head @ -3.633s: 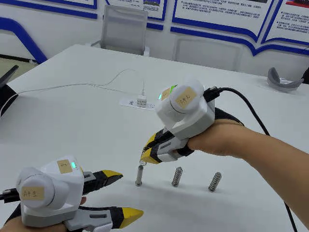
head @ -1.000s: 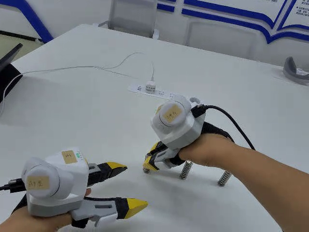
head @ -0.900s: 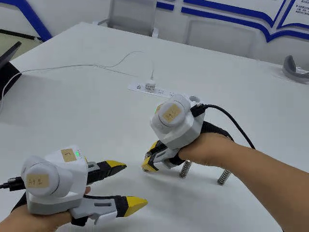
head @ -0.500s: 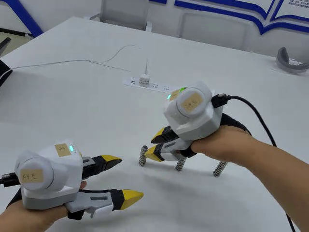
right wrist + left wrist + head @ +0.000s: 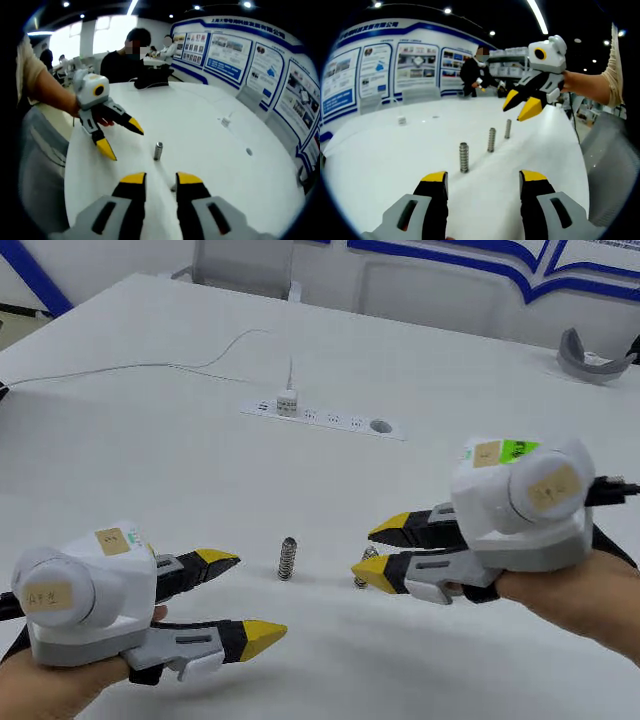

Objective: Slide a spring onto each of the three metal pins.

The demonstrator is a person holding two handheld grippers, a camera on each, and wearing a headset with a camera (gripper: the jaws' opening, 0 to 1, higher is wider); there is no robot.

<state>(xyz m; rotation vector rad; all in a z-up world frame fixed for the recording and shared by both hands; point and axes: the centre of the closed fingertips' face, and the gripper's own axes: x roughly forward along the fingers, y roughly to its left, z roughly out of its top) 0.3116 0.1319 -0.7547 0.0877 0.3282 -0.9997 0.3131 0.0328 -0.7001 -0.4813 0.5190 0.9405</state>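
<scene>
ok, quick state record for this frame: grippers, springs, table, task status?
left gripper: open, empty, low over the table, short of the row
right gripper: open, empty, close to the row
springs: three, upright in a row, free of both grippers
table: white; power strip beyond the row
status: all three look seated, likely done

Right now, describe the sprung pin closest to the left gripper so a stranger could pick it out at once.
On the white table, look nearer than the power strip, in the gap between the left gripper and the right gripper. The sprung pin stands upright there in the open; its neighbour sits right at the right gripper's yellow tips.
</scene>
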